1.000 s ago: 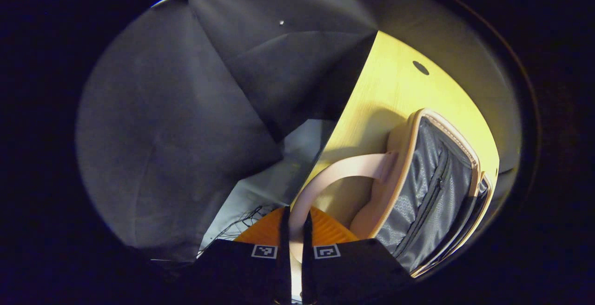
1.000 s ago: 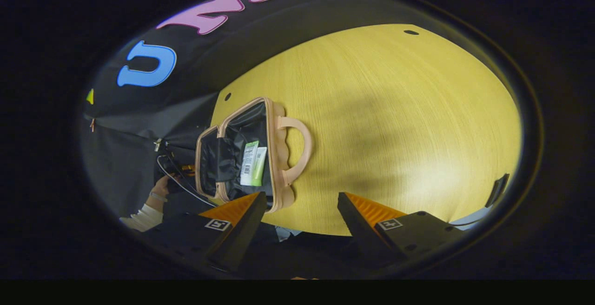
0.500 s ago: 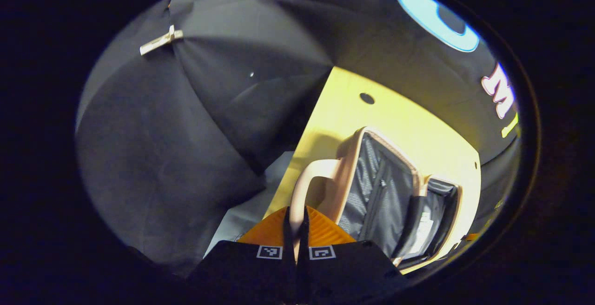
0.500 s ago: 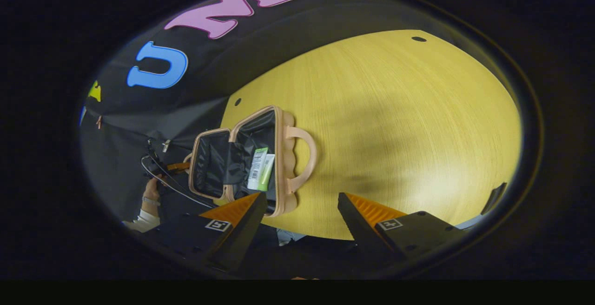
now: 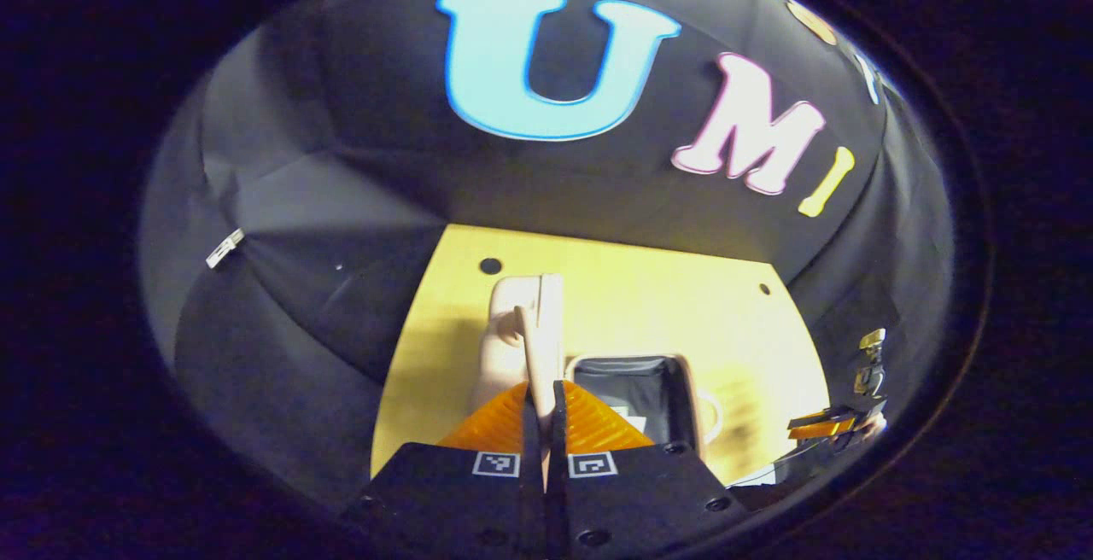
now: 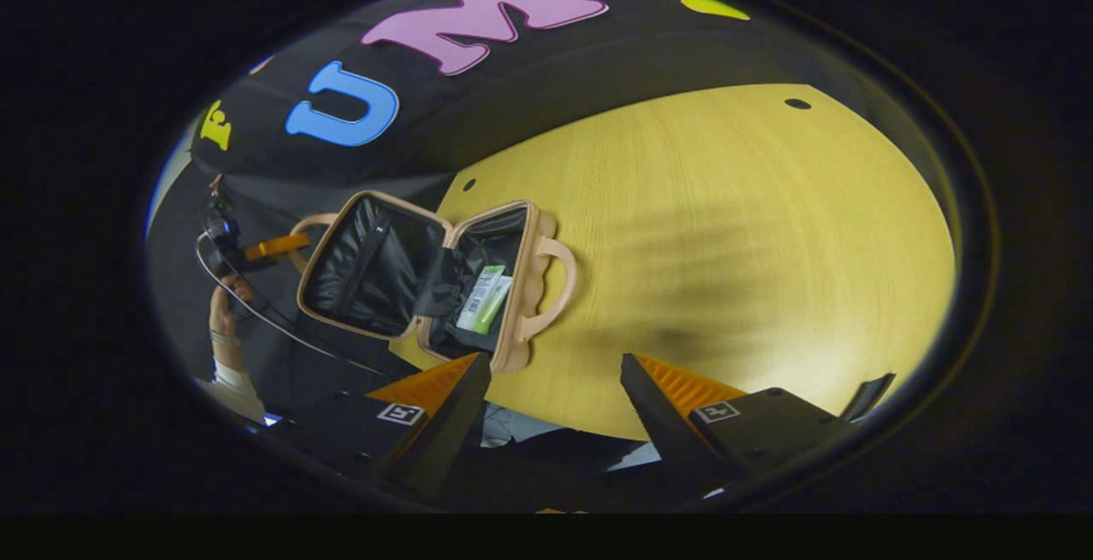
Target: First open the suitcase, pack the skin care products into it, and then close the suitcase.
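Your left gripper (image 5: 545, 406) pinches the lid handle (image 5: 536, 338); the right gripper view shows the case (image 6: 427, 278) at the bench's (image 6: 726, 227) left edge, tube (image 6: 485, 297) inside, right gripper (image 6: 555, 381) wide

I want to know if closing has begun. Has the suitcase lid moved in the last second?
Yes. In the right gripper view the lid, gripped at its handle by the left hand-held gripper, has swung up off the table toward the base holding the tube.

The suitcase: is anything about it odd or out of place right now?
Nothing stands out. The suitcase lies open on the table, a tube inside, the left gripper shut on the lid's handle.
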The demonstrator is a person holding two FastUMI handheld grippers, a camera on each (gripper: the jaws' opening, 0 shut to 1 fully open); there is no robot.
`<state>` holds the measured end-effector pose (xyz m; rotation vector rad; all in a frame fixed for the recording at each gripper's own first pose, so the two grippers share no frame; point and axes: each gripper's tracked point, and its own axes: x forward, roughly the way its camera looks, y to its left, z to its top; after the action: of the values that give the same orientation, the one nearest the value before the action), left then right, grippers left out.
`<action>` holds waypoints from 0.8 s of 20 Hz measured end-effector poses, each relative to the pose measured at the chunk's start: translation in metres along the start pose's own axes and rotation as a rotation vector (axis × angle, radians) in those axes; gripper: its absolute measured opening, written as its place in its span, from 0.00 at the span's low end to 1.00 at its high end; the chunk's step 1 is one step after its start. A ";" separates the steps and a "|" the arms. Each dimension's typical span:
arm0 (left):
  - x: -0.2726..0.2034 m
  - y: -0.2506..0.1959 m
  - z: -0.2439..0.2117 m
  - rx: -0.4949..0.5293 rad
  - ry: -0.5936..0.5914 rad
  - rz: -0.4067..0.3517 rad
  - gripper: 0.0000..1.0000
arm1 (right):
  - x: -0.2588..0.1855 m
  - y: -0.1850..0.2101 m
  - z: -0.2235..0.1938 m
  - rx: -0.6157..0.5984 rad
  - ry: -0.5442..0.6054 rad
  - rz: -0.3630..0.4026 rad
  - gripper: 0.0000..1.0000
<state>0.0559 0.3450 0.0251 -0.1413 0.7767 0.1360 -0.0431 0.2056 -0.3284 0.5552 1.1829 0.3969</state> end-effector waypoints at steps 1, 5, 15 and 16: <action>0.007 -0.034 0.000 0.010 0.001 -0.062 0.06 | -0.009 -0.006 -0.003 -0.012 -0.007 -0.002 0.98; 0.070 -0.149 -0.039 0.053 0.071 -0.206 0.06 | -0.047 -0.033 -0.015 0.015 -0.032 0.006 0.98; 0.223 -0.180 -0.151 0.120 0.361 -0.153 0.07 | -0.137 -0.123 -0.069 0.134 -0.120 -0.093 0.97; 0.226 -0.183 -0.158 0.120 0.361 -0.150 0.09 | -0.144 -0.133 -0.075 0.143 -0.121 -0.112 0.97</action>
<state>0.1390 0.1535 -0.2319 -0.1116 1.1280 -0.0818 -0.1621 0.0320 -0.3199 0.6249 1.1252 0.1814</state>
